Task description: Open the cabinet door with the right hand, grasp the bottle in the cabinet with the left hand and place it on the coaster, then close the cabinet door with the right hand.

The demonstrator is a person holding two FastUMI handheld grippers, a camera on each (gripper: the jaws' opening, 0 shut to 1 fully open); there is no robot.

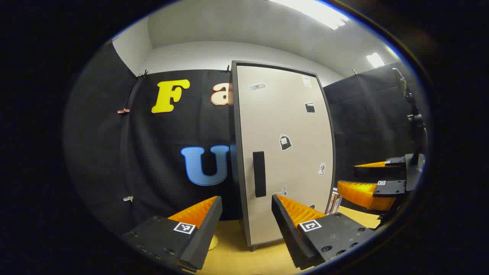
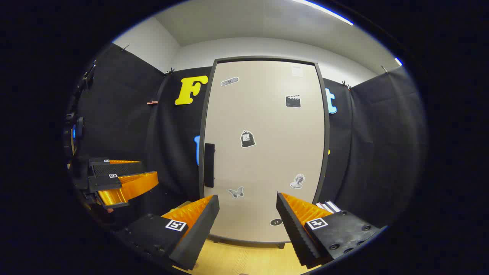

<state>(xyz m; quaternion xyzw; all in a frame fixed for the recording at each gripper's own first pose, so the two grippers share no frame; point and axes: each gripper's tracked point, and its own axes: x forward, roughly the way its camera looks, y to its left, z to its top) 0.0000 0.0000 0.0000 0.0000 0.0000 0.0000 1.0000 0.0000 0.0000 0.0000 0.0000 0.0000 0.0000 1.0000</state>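
A tall beige cabinet door (image 1: 284, 152) with a dark frame stands shut, with small stickers on it. Its black vertical handle (image 1: 259, 173) sits at the door's left edge, straight ahead of my left gripper (image 1: 246, 198), which is open and holds nothing. In the right gripper view the same door (image 2: 263, 152) faces me, with the handle (image 2: 209, 165) to the left of my right gripper (image 2: 247, 196), which is open and short of the door. Each gripper also shows off to the side in the other's view: right gripper (image 1: 347, 175), left gripper (image 2: 151, 170). The shut door hides the cabinet's inside.
The cabinet stands on a light wooden table (image 1: 237, 256). A small pale yellow round thing (image 1: 212, 241) peeks out beside my left finger. Some books (image 2: 328, 207) lean at the cabinet's right side. Black cloth walls close in behind and on both sides.
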